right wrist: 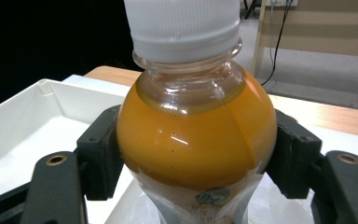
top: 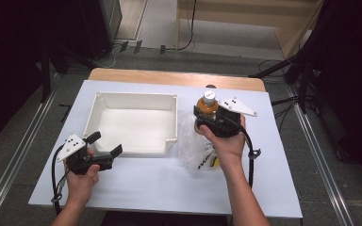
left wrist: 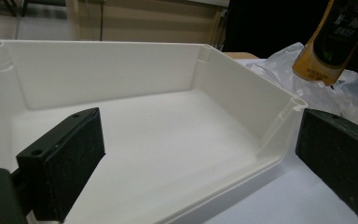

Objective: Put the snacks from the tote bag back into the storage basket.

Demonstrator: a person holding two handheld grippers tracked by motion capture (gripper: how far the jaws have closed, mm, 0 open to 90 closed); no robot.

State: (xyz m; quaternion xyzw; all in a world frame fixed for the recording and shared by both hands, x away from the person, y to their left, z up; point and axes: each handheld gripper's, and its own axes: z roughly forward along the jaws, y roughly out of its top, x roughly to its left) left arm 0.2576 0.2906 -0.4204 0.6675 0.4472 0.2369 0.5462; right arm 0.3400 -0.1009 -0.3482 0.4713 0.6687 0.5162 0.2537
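Fingers of the right gripper [right wrist: 196, 163] clamp an orange bottle [right wrist: 196, 140] above the plastic bag [top: 195, 143], beside the white tray [top: 172, 120]; left gripper [top: 104, 143] gapes empty (bottle base hidden).

The high view looks forward and down on the white counter [top: 169, 183]. Each tool camera sits low and close — all three share the white rectangular plastic tray [top: 136, 123] [left wrist: 168, 140] [right wrist: 23, 140].

Bright even overhead light, dark surroundings, soft low-resolution blur
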